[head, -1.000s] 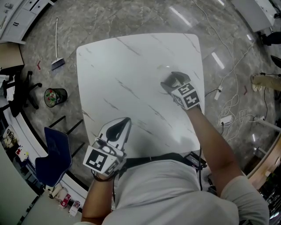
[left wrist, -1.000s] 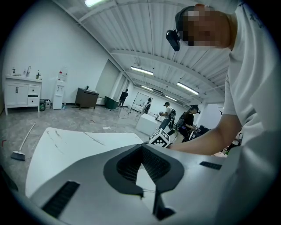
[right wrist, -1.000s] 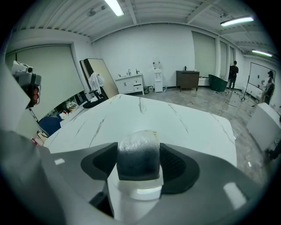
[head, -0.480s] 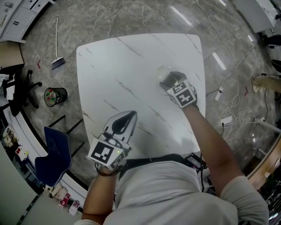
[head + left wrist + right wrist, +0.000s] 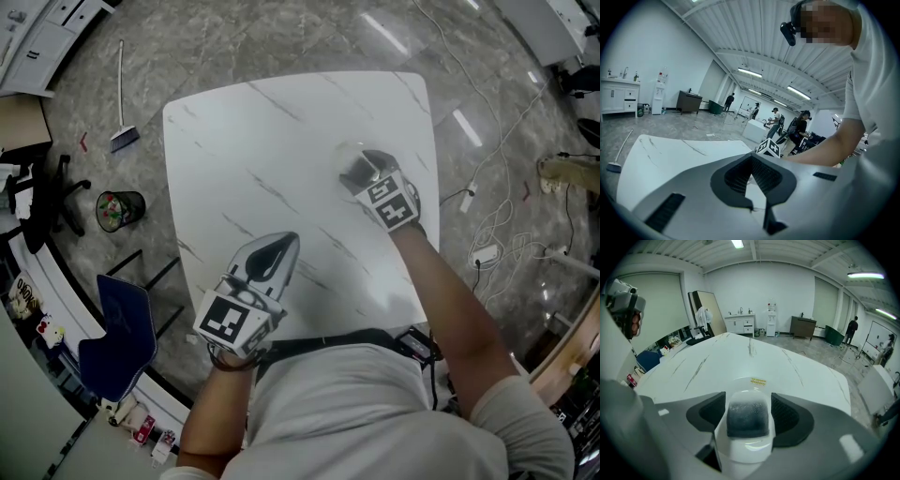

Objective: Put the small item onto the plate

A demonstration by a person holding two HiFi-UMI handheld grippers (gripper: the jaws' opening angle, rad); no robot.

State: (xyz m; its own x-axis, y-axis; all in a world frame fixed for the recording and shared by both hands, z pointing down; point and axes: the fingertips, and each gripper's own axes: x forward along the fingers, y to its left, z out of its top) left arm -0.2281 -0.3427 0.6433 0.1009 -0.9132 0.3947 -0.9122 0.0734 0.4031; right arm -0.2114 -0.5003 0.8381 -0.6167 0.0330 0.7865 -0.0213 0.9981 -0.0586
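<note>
The small item (image 5: 747, 420) is a white piece with a dark grey top, and my right gripper (image 5: 748, 404) is shut on it. It hangs just over the near rim of a pale round plate (image 5: 740, 382) that carries a yellow sticker. From the head view the plate (image 5: 349, 150) lies on the right side of the white marble table (image 5: 253, 141), mostly under the right gripper (image 5: 359, 172). My left gripper (image 5: 279, 247) hovers over the table's near part, shut, with nothing in it; its jaws (image 5: 751, 174) meet at the tips.
The table's right edge runs close behind the plate. On the floor to the left are a bin (image 5: 119, 206), a broom (image 5: 122, 131) and a blue chair (image 5: 117, 333); cables (image 5: 487, 234) lie at the right. Several people stand far off in the left gripper view.
The left gripper has moved forward and to the right over the table. The right gripper has shifted slightly farther onto the plate with the item still held.
</note>
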